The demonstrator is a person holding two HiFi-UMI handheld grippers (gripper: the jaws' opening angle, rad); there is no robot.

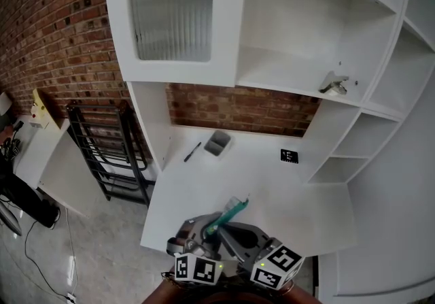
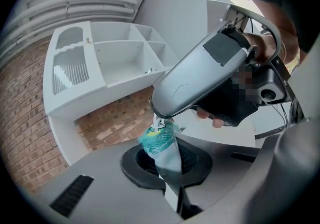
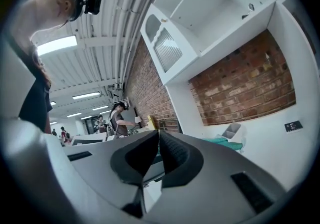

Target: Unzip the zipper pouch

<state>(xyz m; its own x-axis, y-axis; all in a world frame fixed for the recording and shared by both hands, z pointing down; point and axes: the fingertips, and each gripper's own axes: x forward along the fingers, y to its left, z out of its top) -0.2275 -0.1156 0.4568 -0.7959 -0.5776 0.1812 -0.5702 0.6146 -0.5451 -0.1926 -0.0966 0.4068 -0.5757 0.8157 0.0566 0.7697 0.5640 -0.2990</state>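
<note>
The white desk (image 1: 204, 187) with shelves (image 1: 306, 24) above it lay open below. The work itself was held in the air over the desk's near edge, close to the person.

The left gripper (image 2: 167, 168) had its jaws clamped tight on one end of the teal pouch (image 2: 162, 143), which stood up out of them, bunched and crumpled. The right gripper (image 3: 157, 140) had come in nose-first at the other end. Its jaws were pressed together there, and they appeared to pinch the small zipper pull (image 2: 159, 124) at the top of the pouch. Its own view showed nothing thick between the pads.

The step in hand looked to be the first draw of the slider. To do it well, the left gripper would need to act as a fixed anchor while the right one drew straight along the line of the teeth, not up or sideways. The fabric looked slack, so it should be tensioned first or the slider would likely jam on a fold. The pull was tiny and the grip on it thin, so a slow, steady draw would suit it better than a jerk.
</note>
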